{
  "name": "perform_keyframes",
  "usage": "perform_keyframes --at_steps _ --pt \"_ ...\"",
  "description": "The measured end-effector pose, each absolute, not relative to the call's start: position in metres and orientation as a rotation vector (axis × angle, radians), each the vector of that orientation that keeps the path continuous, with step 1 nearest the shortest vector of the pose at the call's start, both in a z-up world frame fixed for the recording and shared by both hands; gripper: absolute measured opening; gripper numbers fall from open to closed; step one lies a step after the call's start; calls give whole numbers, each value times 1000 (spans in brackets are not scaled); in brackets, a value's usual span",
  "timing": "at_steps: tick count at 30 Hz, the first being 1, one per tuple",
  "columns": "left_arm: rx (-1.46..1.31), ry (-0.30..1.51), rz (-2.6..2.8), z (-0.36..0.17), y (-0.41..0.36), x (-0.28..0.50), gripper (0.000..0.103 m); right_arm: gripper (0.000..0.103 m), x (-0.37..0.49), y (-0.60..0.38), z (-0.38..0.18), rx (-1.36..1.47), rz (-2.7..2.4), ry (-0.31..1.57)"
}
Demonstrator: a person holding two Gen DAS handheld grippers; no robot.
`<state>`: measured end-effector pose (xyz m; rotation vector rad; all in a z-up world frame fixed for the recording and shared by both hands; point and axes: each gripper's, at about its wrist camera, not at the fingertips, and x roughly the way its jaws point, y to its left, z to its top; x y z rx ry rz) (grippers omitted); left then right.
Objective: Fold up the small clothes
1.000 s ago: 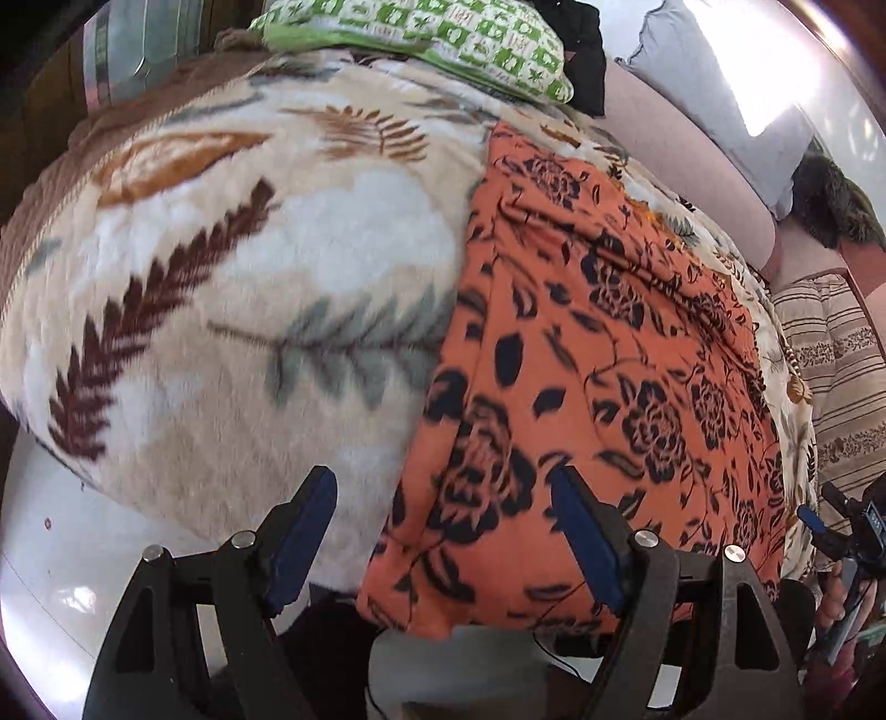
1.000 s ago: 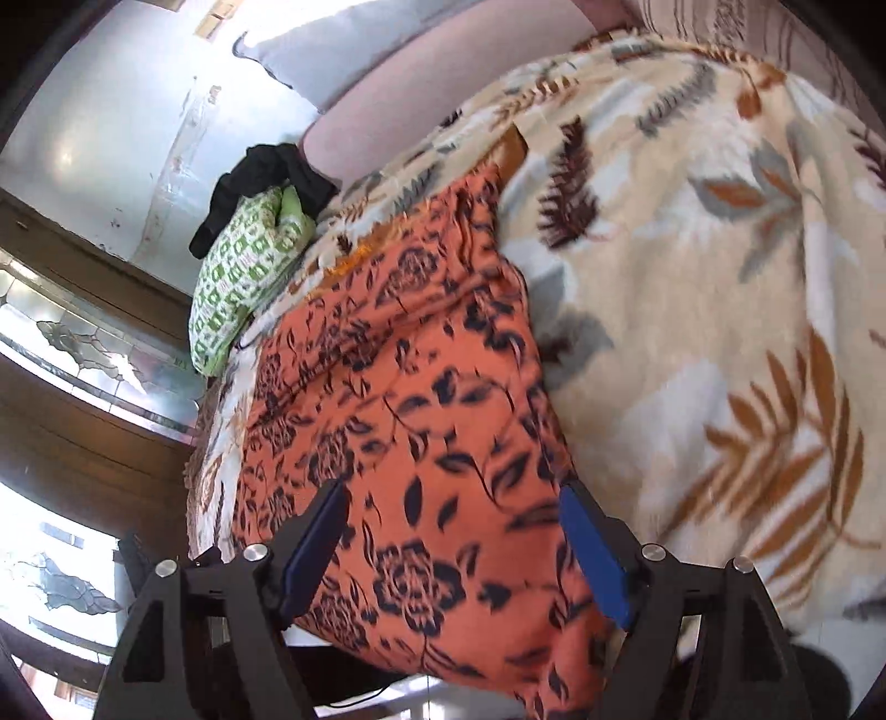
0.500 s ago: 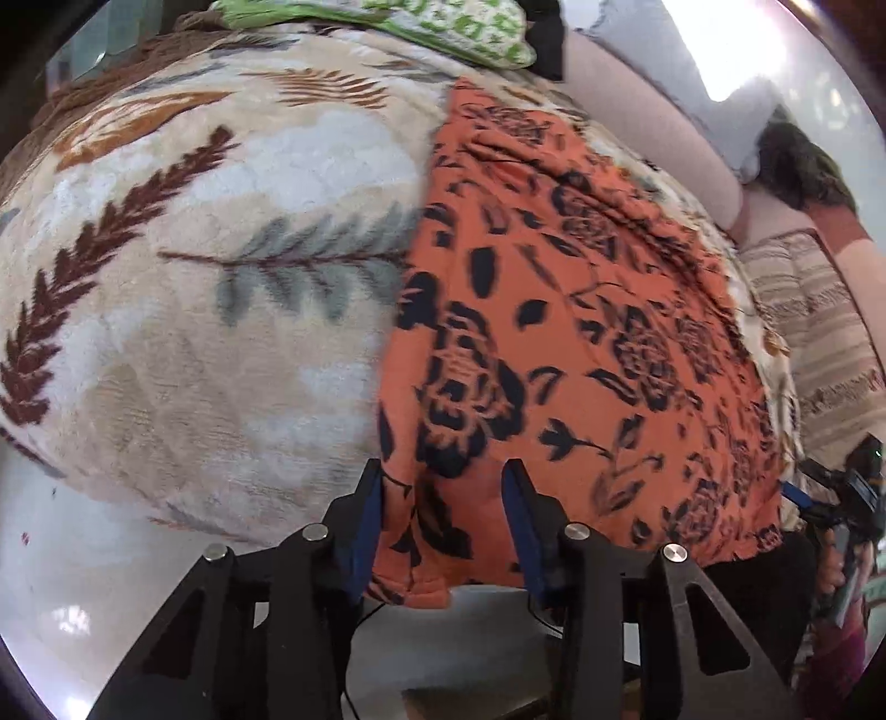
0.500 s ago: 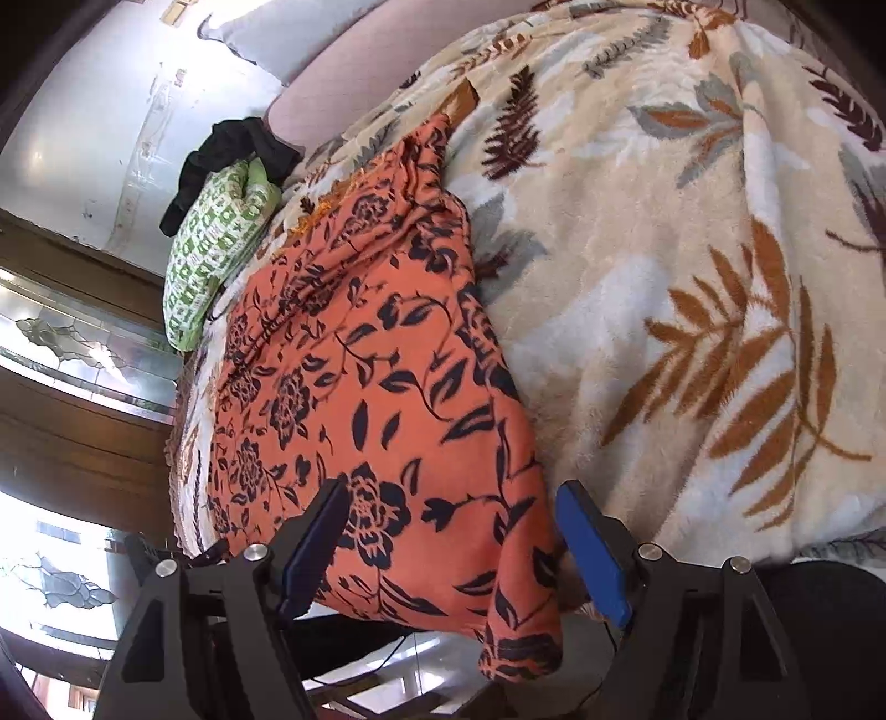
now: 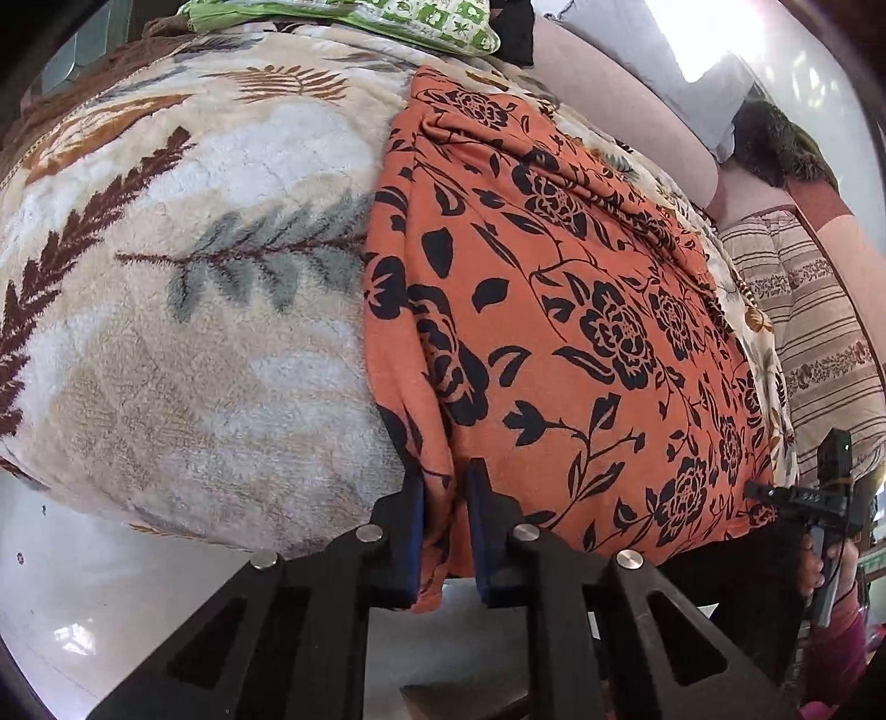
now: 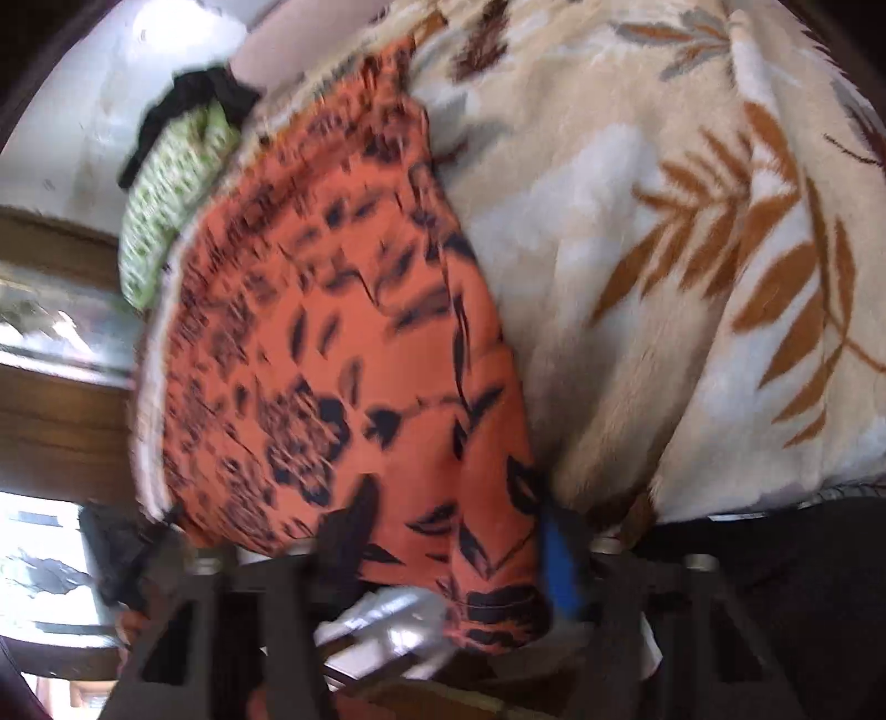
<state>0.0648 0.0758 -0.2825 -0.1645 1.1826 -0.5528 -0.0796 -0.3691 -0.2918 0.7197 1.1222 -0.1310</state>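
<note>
An orange garment with black flowers (image 5: 581, 310) lies spread on a fleece leaf-print blanket (image 5: 183, 266). My left gripper (image 5: 446, 531) is shut on the garment's near left corner, which hangs over the bed edge. In the blurred right wrist view the same garment (image 6: 332, 360) fills the left half, and my right gripper (image 6: 454, 559) has closed in around its near right corner. One blue pad (image 6: 556, 565) shows beside the cloth; the other finger is dark and smeared. The right gripper also shows far right in the left wrist view (image 5: 825, 498).
A green patterned pillow (image 5: 360, 16) and dark clothing (image 5: 518, 27) lie at the far end of the bed. A pink headboard (image 5: 626, 94) and striped bedding (image 5: 803, 310) are to the right. White floor (image 5: 111, 598) lies below the bed edge.
My left gripper went from wide open to shut on the garment's corner. My right gripper moved in over the other near corner and its fingers narrowed; its view is now motion-blurred.
</note>
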Motion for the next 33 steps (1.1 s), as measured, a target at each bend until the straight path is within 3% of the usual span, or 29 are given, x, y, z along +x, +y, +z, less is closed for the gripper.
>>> perform_keyframes --at_steps 4,15,20,28,33 --pt "-195 1251 -535 -288 85 72 14 7 -79 -357 -276 615 -158 1156" --pt "-190 1271 -596 -282 87 74 8 6 -87 -360 -192 754 60 910" --pt "-324 1233 -725 -245 98 90 8 6 -66 -364 -176 788 98 899" --pt "-423 1035 -757 -144 87 216 5 6 13 -425 -114 826 81 715" --pt "-445 1040 -669 -134 55 305 5 6 117 -480 -120 881 -21 646"
